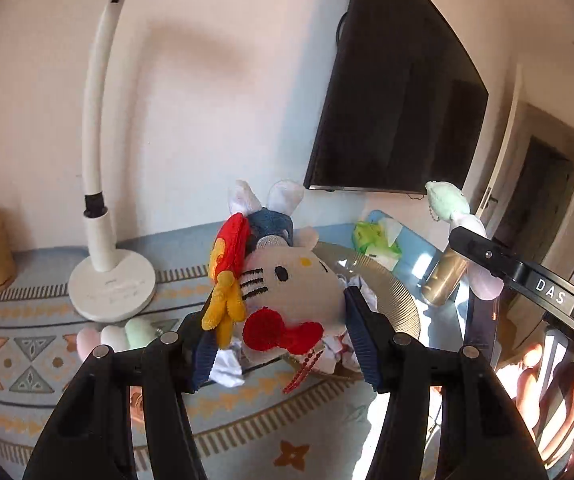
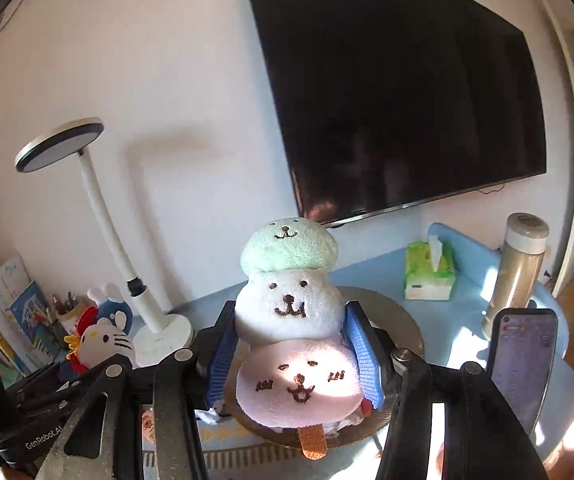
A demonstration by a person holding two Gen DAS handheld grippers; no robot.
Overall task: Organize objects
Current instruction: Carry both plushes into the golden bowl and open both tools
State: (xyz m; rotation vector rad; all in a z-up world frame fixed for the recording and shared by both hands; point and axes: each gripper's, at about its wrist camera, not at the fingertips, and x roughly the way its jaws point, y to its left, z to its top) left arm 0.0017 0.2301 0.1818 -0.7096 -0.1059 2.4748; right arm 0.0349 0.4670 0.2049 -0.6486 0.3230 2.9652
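Two plush toys in clamped jaws — cat doll point(image 1: 287, 300) tilted sideways, dumpling stack point(image 2: 291, 320) lengthwise upright.

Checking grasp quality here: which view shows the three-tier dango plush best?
The right wrist view: the dango plush sits centred, all three faces visible, clamped by the right gripper. The left wrist view shows only its green and pink ends at the right edge.

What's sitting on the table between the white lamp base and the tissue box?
In the right wrist view, the round plate lies between the lamp base and the tissue box.
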